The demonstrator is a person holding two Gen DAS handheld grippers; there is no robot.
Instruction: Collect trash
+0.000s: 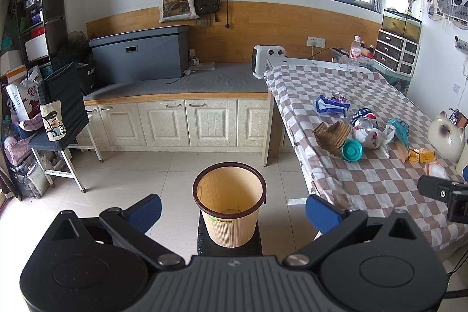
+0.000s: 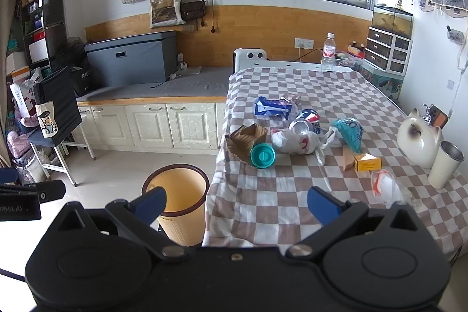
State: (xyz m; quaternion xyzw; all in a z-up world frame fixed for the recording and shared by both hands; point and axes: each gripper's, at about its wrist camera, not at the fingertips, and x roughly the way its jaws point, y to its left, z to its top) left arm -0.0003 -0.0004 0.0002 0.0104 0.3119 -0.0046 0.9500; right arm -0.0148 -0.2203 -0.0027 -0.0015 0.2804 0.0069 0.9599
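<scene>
The left gripper (image 1: 233,212) is held level above the floor, its blue fingers (image 1: 146,211) spread wide with nothing between them, aimed at the bin (image 1: 229,205), which stands on a dark stool just beside the tabletop's near left corner. The right gripper (image 2: 237,206) hangs over the near edge of the checked tabletop (image 2: 263,195), level too, fingers (image 2: 323,205) spread and holding nothing; the bin (image 2: 178,203) shows past its left finger.

The trash lies in a loose heap towards the middle of the tabletop: a cardboard piece (image 2: 245,141) touching a teal lid (image 2: 262,155), a white bag (image 2: 295,141), a crushed can (image 2: 305,122), a blue wrapper (image 2: 272,106) behind, a teal packet (image 2: 349,132), and a yellow box (image 2: 367,162) nearer the right edge. A clear wrapper (image 2: 383,183) lies closest to the right gripper. By the right edge stand a cat figure (image 2: 418,136) and a cup (image 2: 444,164)
</scene>
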